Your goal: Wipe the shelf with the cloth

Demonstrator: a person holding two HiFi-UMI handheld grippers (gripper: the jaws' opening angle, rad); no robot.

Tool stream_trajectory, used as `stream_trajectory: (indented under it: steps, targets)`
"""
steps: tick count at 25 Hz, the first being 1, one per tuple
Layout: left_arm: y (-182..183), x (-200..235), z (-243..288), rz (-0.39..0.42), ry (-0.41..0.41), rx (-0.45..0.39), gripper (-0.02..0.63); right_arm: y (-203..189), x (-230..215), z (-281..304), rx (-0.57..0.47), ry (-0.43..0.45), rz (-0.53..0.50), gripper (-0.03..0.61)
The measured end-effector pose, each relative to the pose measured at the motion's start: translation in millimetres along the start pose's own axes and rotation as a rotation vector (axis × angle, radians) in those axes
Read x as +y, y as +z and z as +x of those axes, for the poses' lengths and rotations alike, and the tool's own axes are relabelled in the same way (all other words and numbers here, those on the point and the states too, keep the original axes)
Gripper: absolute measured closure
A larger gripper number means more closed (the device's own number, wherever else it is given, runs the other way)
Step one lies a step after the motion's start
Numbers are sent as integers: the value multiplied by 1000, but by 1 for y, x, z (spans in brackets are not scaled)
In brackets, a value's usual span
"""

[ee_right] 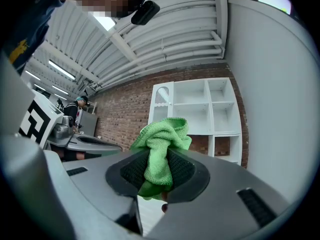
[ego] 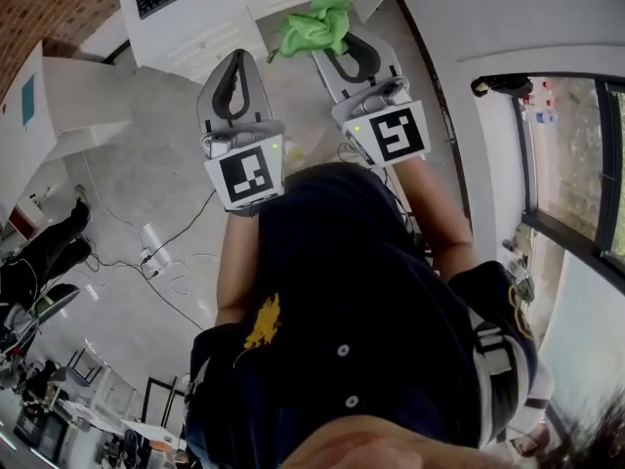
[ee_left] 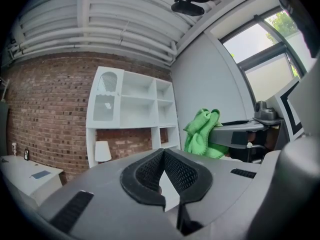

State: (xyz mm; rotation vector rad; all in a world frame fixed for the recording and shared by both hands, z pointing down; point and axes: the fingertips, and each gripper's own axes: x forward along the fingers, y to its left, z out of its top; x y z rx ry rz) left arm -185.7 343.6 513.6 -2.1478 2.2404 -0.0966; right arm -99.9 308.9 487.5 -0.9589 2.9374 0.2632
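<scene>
A tall white shelf (ee_left: 131, 104) of open compartments stands against a brick wall some way ahead, and it also shows in the right gripper view (ee_right: 205, 109). My right gripper (ee_right: 159, 156) is shut on a bunched green cloth (ee_right: 162, 134), which sticks out past its tips. In the head view that cloth (ego: 317, 22) hangs from the right gripper (ego: 347, 39), held out in front of the person's body. My left gripper (ego: 237, 59) sits beside it on the left, jaws shut with nothing between them (ee_left: 163, 152). The left gripper view also catches the cloth (ee_left: 202, 131) to its right.
A brick wall (ee_left: 45, 109) runs behind the shelf, with a small white lamp (ee_left: 102, 151) at its foot. A white table (ego: 68, 101) stands to the left and cables (ego: 161, 262) trail on the floor. Windows (ego: 576, 164) line the right wall. Another person (ego: 49, 247) is at far left.
</scene>
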Motion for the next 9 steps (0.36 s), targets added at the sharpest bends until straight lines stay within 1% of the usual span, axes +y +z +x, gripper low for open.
stream_trajectory:
  steps: [4, 9]
  targets:
    - [-5, -11, -4, -9, -21, 5, 603, 9, 10, -6, -35, 61, -52, 502]
    - [-12, -14, -1, 42, -29, -1, 603, 10, 10, -2, -51, 106, -81, 502]
